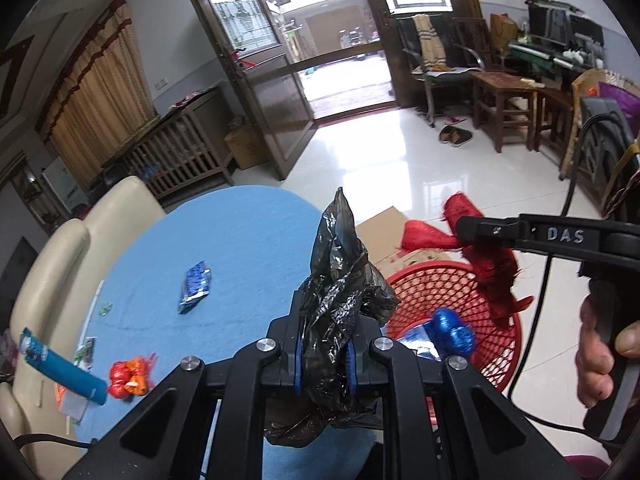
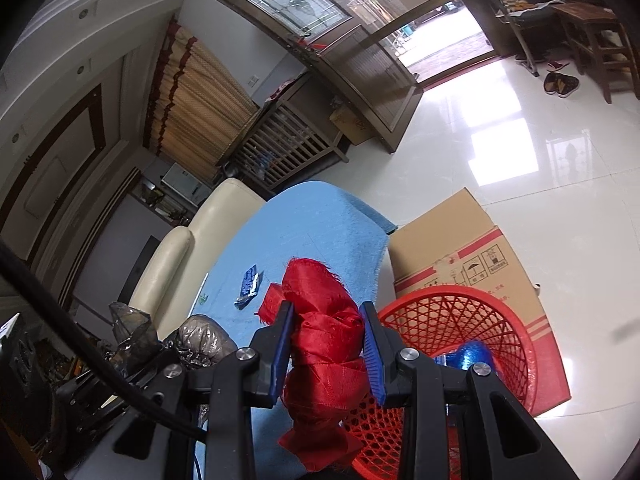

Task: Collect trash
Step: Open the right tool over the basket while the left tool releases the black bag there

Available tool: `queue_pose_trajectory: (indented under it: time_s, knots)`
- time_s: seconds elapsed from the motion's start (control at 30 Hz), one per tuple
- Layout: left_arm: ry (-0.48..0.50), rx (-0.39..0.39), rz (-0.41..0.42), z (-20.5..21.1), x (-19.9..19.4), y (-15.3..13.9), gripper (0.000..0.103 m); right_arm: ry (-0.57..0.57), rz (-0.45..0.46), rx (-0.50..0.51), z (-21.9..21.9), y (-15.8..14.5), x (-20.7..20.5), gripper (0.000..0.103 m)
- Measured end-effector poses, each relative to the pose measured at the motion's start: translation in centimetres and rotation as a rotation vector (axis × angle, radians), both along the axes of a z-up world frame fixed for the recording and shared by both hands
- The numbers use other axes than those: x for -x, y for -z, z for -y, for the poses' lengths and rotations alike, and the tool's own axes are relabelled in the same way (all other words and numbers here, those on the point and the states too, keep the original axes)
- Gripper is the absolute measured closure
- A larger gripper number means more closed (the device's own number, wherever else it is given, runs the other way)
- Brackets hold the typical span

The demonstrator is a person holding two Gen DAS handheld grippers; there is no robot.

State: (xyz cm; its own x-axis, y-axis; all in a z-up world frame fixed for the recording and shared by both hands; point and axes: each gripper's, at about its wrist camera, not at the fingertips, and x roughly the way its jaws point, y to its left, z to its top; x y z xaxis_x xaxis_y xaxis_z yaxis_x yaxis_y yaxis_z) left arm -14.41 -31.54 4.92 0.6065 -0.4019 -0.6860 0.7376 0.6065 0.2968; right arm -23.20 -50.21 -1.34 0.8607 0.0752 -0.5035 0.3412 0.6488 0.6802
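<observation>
Left gripper (image 1: pixel 325 354) is clamped on a crumpled black plastic bag (image 1: pixel 340 280), long axis upright, held over the edge of the blue-covered table (image 1: pixel 240 240); the red mesh plastic basket (image 1: pixel 448 280) lies just to its right. Right gripper (image 2: pixel 326 346) is closed around a wad of red satin ribbon (image 2: pixel 324 344), hung near the basket rim (image 2: pixel 460 296), so judged nearer to drop. A blue foil wrapper (image 1: pixel 195 286) and other scraps are left on the table. The glossy white tile floor (image 1: pixel 380 160) is open beyond.

red basket (image 2: pixel 516 344) rim cut off below, blue wrapper (image 1: pixel 195 286) print unreadable
</observation>
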Motion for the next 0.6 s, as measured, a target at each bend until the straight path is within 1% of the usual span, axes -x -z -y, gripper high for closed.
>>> queue_pose_trajectory:
  time_s: [0.07, 0.17, 0.2, 0.23, 0.27, 0.3, 0.33, 0.4, 0.47, 0.5, 0.6]
  knots:
    - [0.027, 0.020, -0.032, 0.2, 0.0, 0.2, 0.085, 0.007, -0.007, 0.000, 0.2, 0.1, 0.1, 0.068]
    - [0.073, 0.061, -0.103, 0.3, -0.3, 0.3, 0.084, 0.016, -0.015, -0.002, 0.4, 0.2, 0.2, 0.067]
    - [0.097, 0.082, -0.137, 0.3, -0.4, 0.4, 0.082, 0.020, -0.021, -0.002, 0.5, 0.3, 0.2, 0.066]
    - [0.104, 0.092, -0.156, 0.3, -0.6, 0.4, 0.069, 0.023, -0.026, -0.002, 0.6, 0.3, 0.2, 0.066]
    - [0.102, 0.103, -0.169, 0.2, -0.7, 0.4, 0.060, 0.025, -0.030, -0.001, 0.7, 0.4, 0.2, 0.066]
    - [0.097, 0.110, -0.170, 0.3, -0.7, 0.6, 0.036, 0.029, -0.034, -0.002, 0.8, 0.4, 0.3, 0.066]
    - [0.091, 0.119, -0.165, 0.2, -0.7, 0.5, 0.028, 0.029, -0.041, -0.006, 0.8, 0.4, 0.3, 0.065]
    - [0.083, 0.124, -0.151, -0.1, -1.0, 0.4, 0.028, 0.022, -0.053, -0.013, 0.9, 0.5, 0.1, 0.063]
    - [0.064, 0.115, -0.152, -0.5, -1.3, 0.6, 0.028, 0.027, -0.057, -0.013, 0.9, 0.5, 0.2, 0.047]
    - [0.060, 0.116, -0.156, -0.7, -1.5, 0.6, 0.028, 0.032, -0.050, -0.014, 0.9, 0.5, 0.3, 0.036]
    - [0.026, 0.121, -0.164, -1.9, -2.2, 0.8, 0.028, 0.030, -0.039, 0.000, 0.6, 0.2, 0.3, 0.035]
